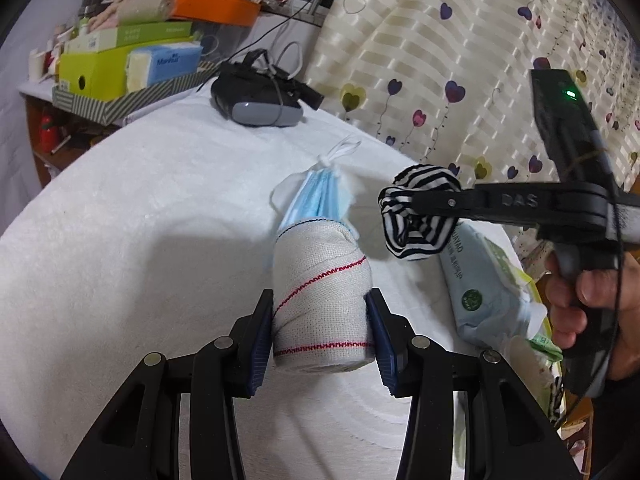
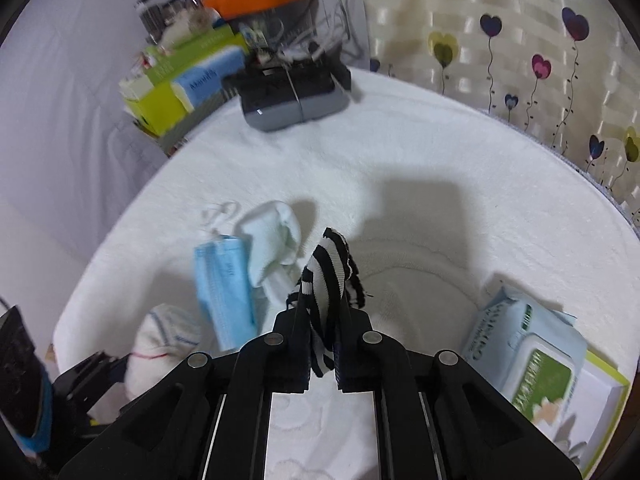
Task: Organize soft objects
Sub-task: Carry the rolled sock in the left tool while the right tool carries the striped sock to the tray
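My left gripper (image 1: 322, 320) is shut on a white bandage roll (image 1: 320, 292) with red stitching, held just above the white fleece cloth (image 1: 140, 220); the roll also shows in the right wrist view (image 2: 160, 340). My right gripper (image 2: 322, 344) is shut on a black-and-white striped cloth (image 2: 326, 280), held above the cloth; it shows in the left wrist view (image 1: 416, 212) to the right of the roll. Blue face masks (image 1: 316, 196) lie beyond the roll, also seen in the right wrist view (image 2: 224, 280), beside a white sock (image 2: 272, 244).
A pack of wet wipes (image 2: 520, 356) lies at the right, also in the left wrist view (image 1: 484, 284). A black-and-grey headset (image 1: 260, 96) sits at the far edge. A tray of boxes (image 1: 120, 68) stands at the back left. A heart-patterned curtain (image 1: 460, 60) hangs behind.
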A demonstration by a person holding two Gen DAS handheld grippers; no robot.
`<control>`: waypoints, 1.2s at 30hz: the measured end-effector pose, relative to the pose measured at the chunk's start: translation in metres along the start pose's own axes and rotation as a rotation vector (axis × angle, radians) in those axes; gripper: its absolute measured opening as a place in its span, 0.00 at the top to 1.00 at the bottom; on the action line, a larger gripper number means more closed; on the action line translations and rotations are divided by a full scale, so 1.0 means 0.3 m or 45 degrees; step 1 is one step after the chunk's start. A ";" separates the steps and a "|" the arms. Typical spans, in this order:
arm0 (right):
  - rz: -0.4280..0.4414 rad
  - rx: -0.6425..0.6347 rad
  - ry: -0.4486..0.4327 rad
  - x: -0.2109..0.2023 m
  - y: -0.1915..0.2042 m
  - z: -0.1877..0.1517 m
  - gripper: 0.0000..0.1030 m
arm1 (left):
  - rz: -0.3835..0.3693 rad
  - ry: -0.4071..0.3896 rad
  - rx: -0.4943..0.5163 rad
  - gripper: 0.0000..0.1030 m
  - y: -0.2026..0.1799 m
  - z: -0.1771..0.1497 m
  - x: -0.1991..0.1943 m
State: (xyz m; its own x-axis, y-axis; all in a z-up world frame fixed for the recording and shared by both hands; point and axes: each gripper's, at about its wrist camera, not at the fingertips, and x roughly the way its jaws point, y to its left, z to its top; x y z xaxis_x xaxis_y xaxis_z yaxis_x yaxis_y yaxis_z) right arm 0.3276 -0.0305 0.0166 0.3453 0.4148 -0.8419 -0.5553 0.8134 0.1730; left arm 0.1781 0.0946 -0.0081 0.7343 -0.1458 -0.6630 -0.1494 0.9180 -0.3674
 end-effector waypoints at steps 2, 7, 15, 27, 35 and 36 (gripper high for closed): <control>0.019 0.001 -0.033 -0.042 0.001 -0.011 0.92 | 0.001 -0.012 0.016 0.58 -0.025 0.012 -0.011; 0.056 0.009 -0.098 -0.124 -0.002 -0.036 0.92 | -0.013 -0.037 0.070 0.58 -0.098 0.043 -0.033; 0.062 0.032 -0.162 -0.238 -0.051 -0.078 0.92 | -0.035 -0.033 0.155 0.58 -0.220 0.064 -0.031; 0.049 0.101 -0.248 -0.393 -0.169 -0.164 0.92 | -0.068 -0.073 0.278 0.58 -0.412 0.060 -0.078; 0.024 0.161 -0.309 -0.499 -0.257 -0.230 0.92 | -0.102 -0.080 0.355 0.58 -0.536 0.033 -0.092; 0.021 0.169 -0.312 -0.508 -0.270 -0.238 0.92 | -0.105 -0.080 0.367 0.58 -0.554 0.029 -0.092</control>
State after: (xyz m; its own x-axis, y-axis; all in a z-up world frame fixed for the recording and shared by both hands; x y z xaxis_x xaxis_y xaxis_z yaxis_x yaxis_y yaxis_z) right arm 0.2659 -0.1886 0.0944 0.5190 0.5014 -0.6923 -0.4642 0.8454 0.2643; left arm 0.1886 -0.0507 0.0769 0.7769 -0.2097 -0.5937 0.1001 0.9721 -0.2123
